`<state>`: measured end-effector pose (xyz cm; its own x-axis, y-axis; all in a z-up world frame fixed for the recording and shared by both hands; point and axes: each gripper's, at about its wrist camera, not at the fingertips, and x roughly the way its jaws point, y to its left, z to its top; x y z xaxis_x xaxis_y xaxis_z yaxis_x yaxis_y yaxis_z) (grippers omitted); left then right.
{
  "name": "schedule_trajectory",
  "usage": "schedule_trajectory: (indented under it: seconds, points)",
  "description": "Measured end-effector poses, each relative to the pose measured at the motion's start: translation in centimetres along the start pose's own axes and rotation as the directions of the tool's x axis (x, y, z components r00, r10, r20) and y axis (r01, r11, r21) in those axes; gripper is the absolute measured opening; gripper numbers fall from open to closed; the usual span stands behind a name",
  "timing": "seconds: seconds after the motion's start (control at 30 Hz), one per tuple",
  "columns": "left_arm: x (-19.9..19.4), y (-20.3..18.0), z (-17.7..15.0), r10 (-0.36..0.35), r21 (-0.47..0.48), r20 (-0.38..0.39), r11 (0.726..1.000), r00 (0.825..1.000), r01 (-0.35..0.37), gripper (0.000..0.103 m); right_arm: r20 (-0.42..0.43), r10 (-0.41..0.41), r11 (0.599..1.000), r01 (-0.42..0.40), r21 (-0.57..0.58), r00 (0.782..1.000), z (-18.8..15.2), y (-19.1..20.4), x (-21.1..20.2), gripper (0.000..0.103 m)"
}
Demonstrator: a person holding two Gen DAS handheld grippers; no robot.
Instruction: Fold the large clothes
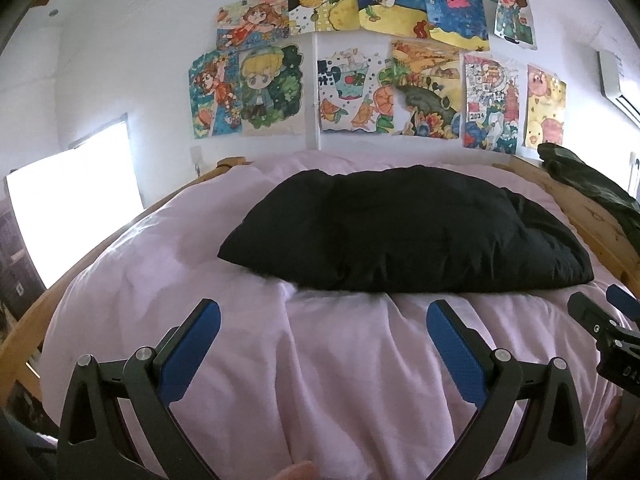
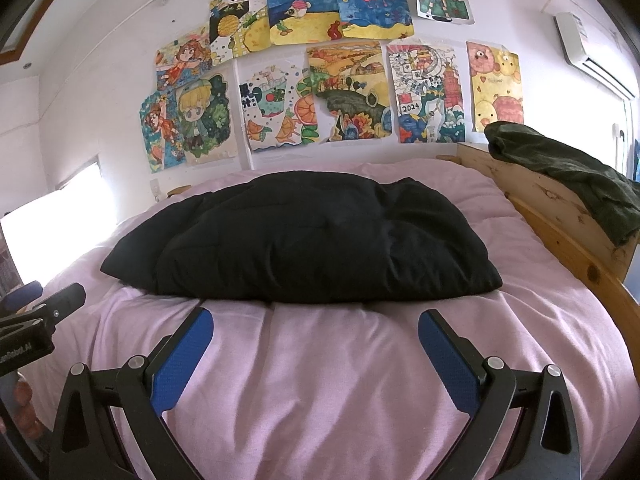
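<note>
A black padded garment (image 1: 404,232) lies in a folded, puffy bundle across the middle of the pink bed cover (image 1: 312,364); it also shows in the right wrist view (image 2: 304,240). My left gripper (image 1: 323,312) is open and empty, held just short of the bundle's near edge. My right gripper (image 2: 316,318) is open and empty, also just short of the near edge. The right gripper shows at the right edge of the left wrist view (image 1: 600,316), and the left gripper at the left edge of the right wrist view (image 2: 40,304).
A wooden bed frame (image 2: 568,236) runs along the right, with a dark green garment (image 2: 576,176) draped over it. Several drawings (image 2: 320,80) hang on the wall behind. A bright window (image 1: 68,208) is at left, an air conditioner (image 2: 592,52) at upper right.
</note>
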<state>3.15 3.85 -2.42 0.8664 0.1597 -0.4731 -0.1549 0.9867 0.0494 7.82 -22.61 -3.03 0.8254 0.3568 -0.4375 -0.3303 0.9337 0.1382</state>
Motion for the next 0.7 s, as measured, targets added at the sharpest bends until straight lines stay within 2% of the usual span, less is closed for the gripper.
schedule_trajectory:
  seconds: [0.7]
  points:
    - [0.26, 0.48, -0.07, 0.000, 0.013, -0.003, 1.000, 1.000, 0.000, 0.101, -0.001, -0.002, 1.000, 0.002, 0.003, 1.000, -0.05, 0.14, 0.07, 0.103]
